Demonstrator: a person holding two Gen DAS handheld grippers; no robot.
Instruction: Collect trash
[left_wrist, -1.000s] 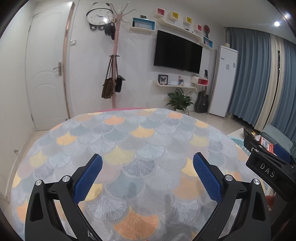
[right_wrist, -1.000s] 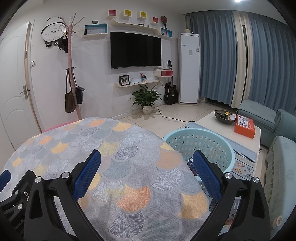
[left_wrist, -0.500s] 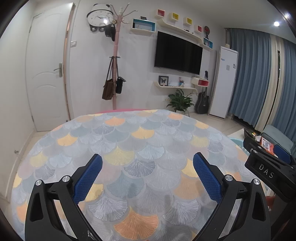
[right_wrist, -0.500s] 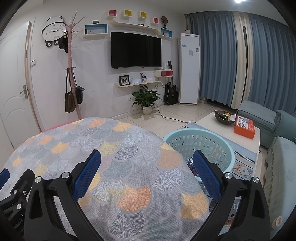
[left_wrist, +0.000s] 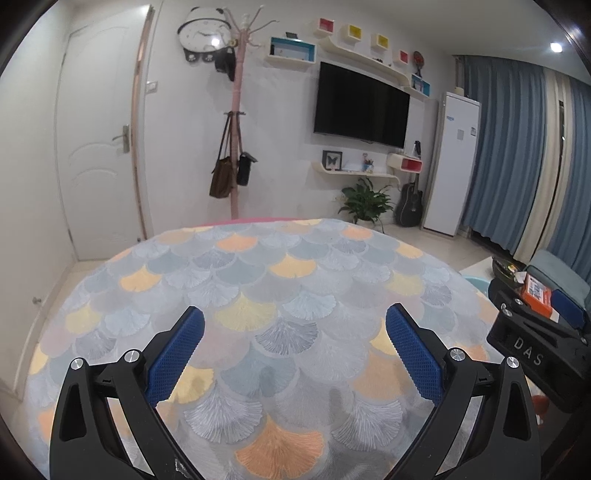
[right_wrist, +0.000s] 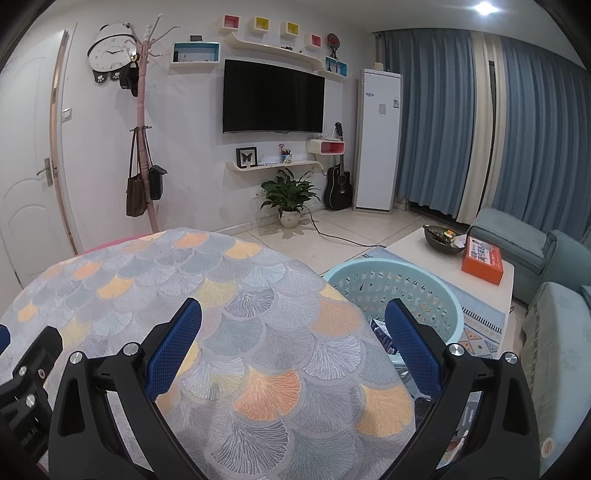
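Note:
My left gripper (left_wrist: 294, 320) is open and empty above a round table with a fan-patterned cloth (left_wrist: 258, 288). My right gripper (right_wrist: 293, 312) is open and empty over the table's right side (right_wrist: 221, 314). A light blue perforated basket (right_wrist: 399, 291) stands on the floor just right of the table; its bottom is hidden. Some packaging (right_wrist: 382, 334) shows low beside the basket, behind my right finger. No trash shows on the cloth. The right gripper's body shows at the right edge of the left wrist view (left_wrist: 535, 343).
A white coffee table (right_wrist: 443, 258) holds a dark bowl (right_wrist: 443, 238) and an orange box (right_wrist: 482, 260). Blue-grey sofas (right_wrist: 554, 295) stand on the right. A coat rack (left_wrist: 234, 147), door (left_wrist: 99, 147), TV, plant (right_wrist: 288, 195) and guitar line the far wall.
Both views have shifted only slightly. Both grippers stay open over the table.

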